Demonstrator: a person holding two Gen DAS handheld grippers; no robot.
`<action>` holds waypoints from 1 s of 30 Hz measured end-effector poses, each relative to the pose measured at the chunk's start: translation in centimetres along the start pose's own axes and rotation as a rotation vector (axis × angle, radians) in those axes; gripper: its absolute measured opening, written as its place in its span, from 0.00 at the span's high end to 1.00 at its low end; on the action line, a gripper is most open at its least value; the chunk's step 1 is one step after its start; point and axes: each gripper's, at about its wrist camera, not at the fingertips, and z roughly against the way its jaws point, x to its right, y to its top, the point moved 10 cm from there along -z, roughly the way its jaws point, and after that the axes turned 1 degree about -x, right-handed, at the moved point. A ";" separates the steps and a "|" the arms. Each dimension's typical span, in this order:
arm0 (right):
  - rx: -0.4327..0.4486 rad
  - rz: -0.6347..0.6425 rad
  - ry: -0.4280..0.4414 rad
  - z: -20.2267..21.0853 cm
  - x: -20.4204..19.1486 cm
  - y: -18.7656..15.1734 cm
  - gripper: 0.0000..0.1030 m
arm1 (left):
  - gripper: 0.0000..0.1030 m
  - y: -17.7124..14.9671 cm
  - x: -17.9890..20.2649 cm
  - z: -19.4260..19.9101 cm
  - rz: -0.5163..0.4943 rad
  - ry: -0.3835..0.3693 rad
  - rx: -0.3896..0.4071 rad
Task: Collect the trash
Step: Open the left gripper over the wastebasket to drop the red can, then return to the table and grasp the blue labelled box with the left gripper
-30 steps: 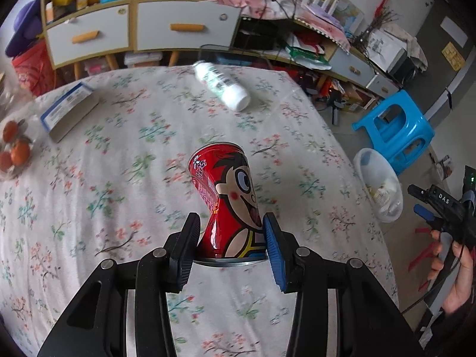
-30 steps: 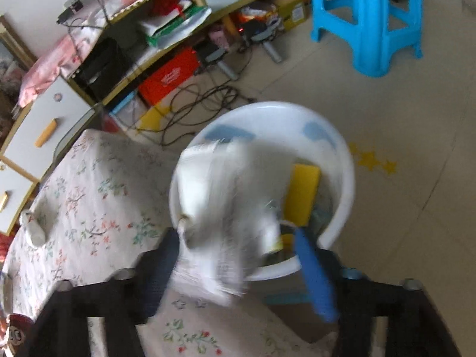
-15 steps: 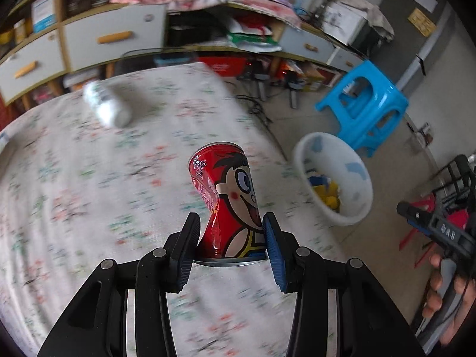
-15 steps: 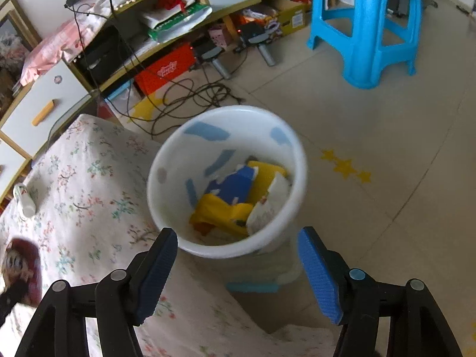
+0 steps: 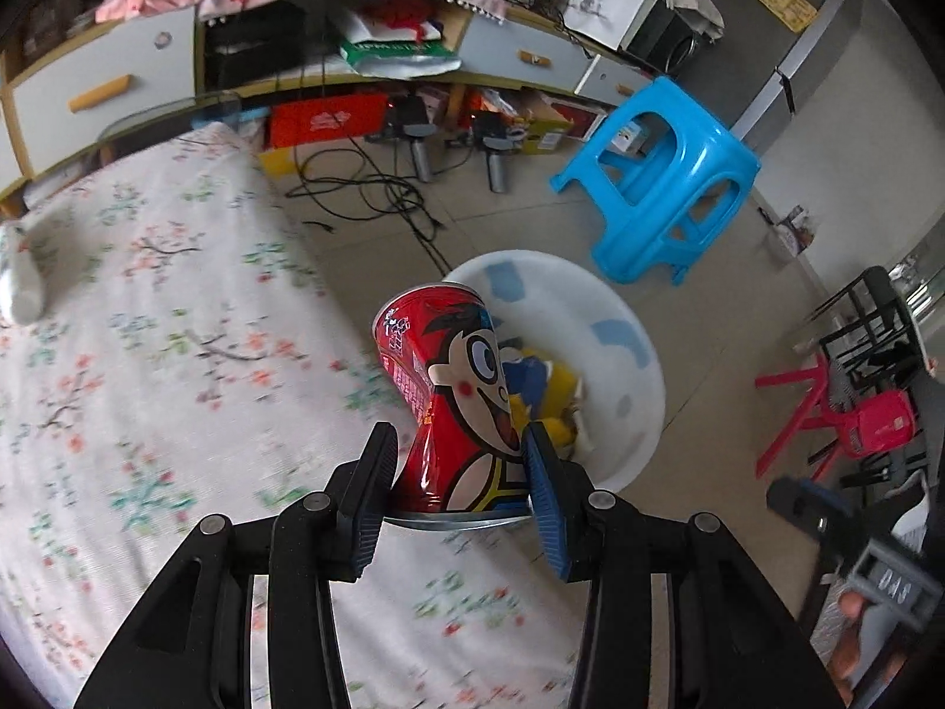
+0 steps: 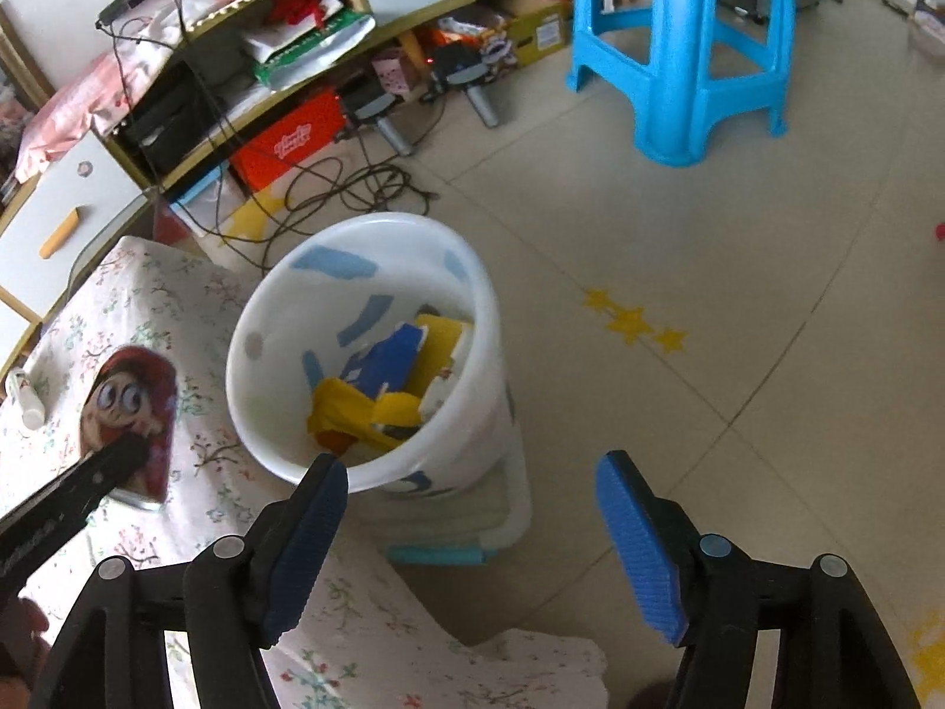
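Note:
My left gripper [image 5: 458,461] is shut on a dented red cartoon can [image 5: 455,396], held over the table's right edge beside the white trash bin [image 5: 626,319]. The same can [image 6: 133,413] shows at the left of the right wrist view, pinched by the left gripper's black finger. My right gripper [image 6: 472,508] hovers above the white bin [image 6: 248,342], its jaws opening with nothing between them. Yellow, blue and white scraps [image 6: 384,390] lie inside the bin. A white bottle [image 5: 20,283] lies on the floral tablecloth [image 5: 147,384] at the far left.
A blue plastic stool [image 5: 667,177] stands on the tiled floor beyond the bin. Cables [image 5: 366,189] trail under a low cabinet [image 5: 106,83] with drawers. Red stools and a black rack [image 5: 856,402] sit at the right. A hand [image 5: 856,626] holds the right gripper.
The left gripper carried the can rightward across the table to beside the bin. The white crumpled paper left the right gripper and fell into the bin; the right jaws widened.

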 end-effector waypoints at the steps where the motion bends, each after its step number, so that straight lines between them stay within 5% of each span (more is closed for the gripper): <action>1: 0.001 -0.001 0.001 0.0 0.2 0.0 0.28 | 0.55 0.2 0.2 -0.3 0.007 -0.008 -0.002; 7: 0.003 -0.014 -0.025 0.2 1.8 0.1 0.27 | 0.55 1.2 1.6 -1.5 0.021 -0.056 0.001; 11: 0.008 -0.016 -0.029 0.4 2.1 0.2 0.27 | 0.55 1.1 3.4 -2.3 0.003 -0.153 -0.025; 15: 0.009 -0.020 -0.030 0.4 2.2 0.3 0.27 | 0.27 1.8 2.5 -1.5 0.027 -0.084 0.021; 30: 0.025 0.020 -0.021 0.8 -0.3 0.3 0.23 | 0.11 -0.2 -5.5 4.8 0.012 0.147 0.097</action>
